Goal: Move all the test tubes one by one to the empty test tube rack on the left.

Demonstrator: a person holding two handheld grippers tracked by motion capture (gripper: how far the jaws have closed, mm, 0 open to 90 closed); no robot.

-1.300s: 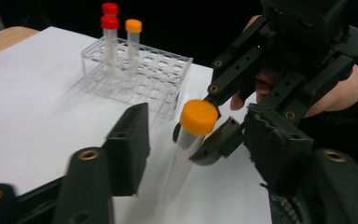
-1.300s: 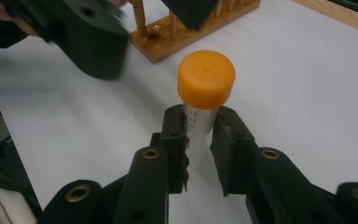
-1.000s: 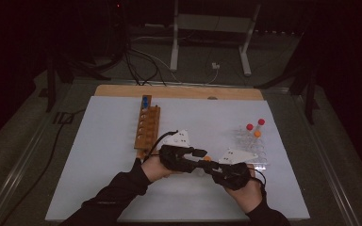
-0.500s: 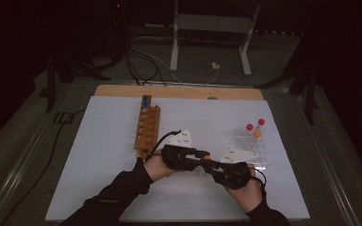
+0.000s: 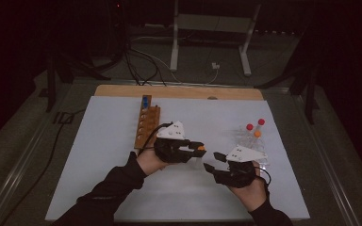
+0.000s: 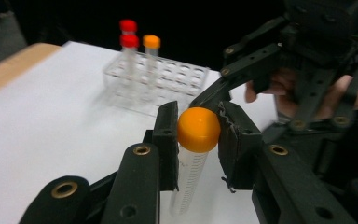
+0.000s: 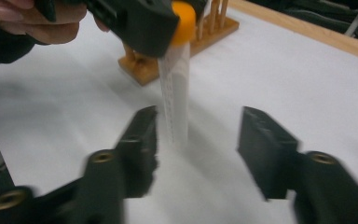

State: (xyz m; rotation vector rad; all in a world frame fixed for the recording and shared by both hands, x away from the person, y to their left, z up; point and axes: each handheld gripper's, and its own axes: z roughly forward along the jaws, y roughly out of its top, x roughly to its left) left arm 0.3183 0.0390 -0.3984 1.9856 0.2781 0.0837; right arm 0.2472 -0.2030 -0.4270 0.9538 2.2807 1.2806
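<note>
A dark room is seen around a white table (image 5: 99, 188), with a wooden rack (image 5: 147, 126) at centre and a clear rack (image 5: 252, 141) at right. A tube (image 6: 190, 172) is held upright above the table, pinched by its orange cap (image 6: 198, 129) in the left gripper (image 5: 199, 149). The right gripper (image 5: 211, 167) has just been opening; its jaws stand spread on either side of the tube's lower end, not touching it. For a clean handover, the right gripper should be drawn clear before the tube is carried off, and the cap grip kept firm. The tube's contents cannot be made out; its tip is blurred.
</note>
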